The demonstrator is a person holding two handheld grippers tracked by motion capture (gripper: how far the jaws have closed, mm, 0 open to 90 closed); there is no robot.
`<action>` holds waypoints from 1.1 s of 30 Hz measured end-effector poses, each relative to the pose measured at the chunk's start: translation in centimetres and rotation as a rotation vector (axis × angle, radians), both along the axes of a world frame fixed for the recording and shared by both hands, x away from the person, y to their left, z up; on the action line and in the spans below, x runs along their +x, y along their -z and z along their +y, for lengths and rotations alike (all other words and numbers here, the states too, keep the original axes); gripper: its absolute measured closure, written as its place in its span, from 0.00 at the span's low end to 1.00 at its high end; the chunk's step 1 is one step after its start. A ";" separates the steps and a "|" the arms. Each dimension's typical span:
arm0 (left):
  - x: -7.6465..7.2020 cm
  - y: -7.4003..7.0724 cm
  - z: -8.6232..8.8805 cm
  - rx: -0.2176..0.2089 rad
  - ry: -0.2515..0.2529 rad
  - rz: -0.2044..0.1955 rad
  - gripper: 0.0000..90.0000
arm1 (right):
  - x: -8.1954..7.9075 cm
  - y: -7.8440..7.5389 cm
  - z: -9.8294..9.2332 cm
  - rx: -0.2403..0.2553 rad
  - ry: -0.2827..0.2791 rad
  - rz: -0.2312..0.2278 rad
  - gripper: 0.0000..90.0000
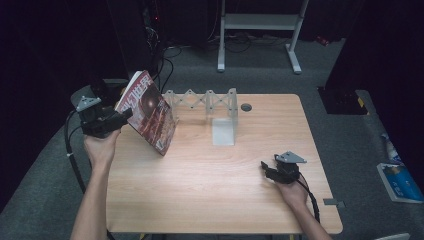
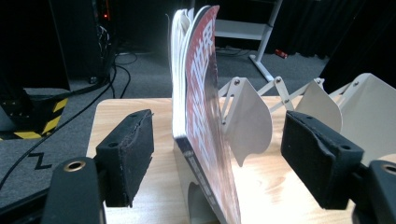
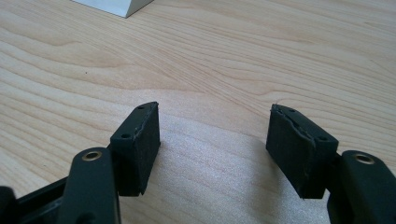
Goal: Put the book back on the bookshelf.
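Note:
A magazine with a dark red cover [image 1: 150, 112] stands tilted on edge at the left end of a white accordion rack [image 1: 207, 102] on the wooden table [image 1: 210, 190]. My left gripper [image 1: 122, 116] is at the magazine's left side, open. In the left gripper view the magazine [image 2: 201, 116] stands between the two jaws with a gap on either side, and the rack's white dividers [image 2: 247, 121] lie behind it. My right gripper [image 1: 265, 167] rests low near the table's front right, open. Between its jaws [image 3: 212, 140] there is just bare wood.
A small round grommet [image 1: 246, 107] sits in the table to the right of the rack. On the floor stand a white metal frame [image 1: 260, 22] at the back and blue and white items [image 1: 400, 180] at the right. Cables [image 1: 167, 62] trail behind the table's left corner.

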State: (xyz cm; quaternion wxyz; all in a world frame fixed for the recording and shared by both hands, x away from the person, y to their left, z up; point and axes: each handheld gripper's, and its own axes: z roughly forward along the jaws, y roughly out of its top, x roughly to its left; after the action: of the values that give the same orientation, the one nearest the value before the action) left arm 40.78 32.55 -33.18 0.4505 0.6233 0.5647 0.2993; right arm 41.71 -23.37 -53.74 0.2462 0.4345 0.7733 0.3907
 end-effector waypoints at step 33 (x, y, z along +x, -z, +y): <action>-3.4 2.6 -1.6 -0.072 0.093 -0.001 0.28 | 0.0 0.0 0.0 0.001 -0.001 0.000 0.39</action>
State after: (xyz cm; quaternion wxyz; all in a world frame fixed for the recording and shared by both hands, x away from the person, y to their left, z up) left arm 37.37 30.95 -35.83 0.4865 0.6322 0.5451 0.2580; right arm 41.71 -23.38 -53.74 0.2459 0.4341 0.7734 0.3912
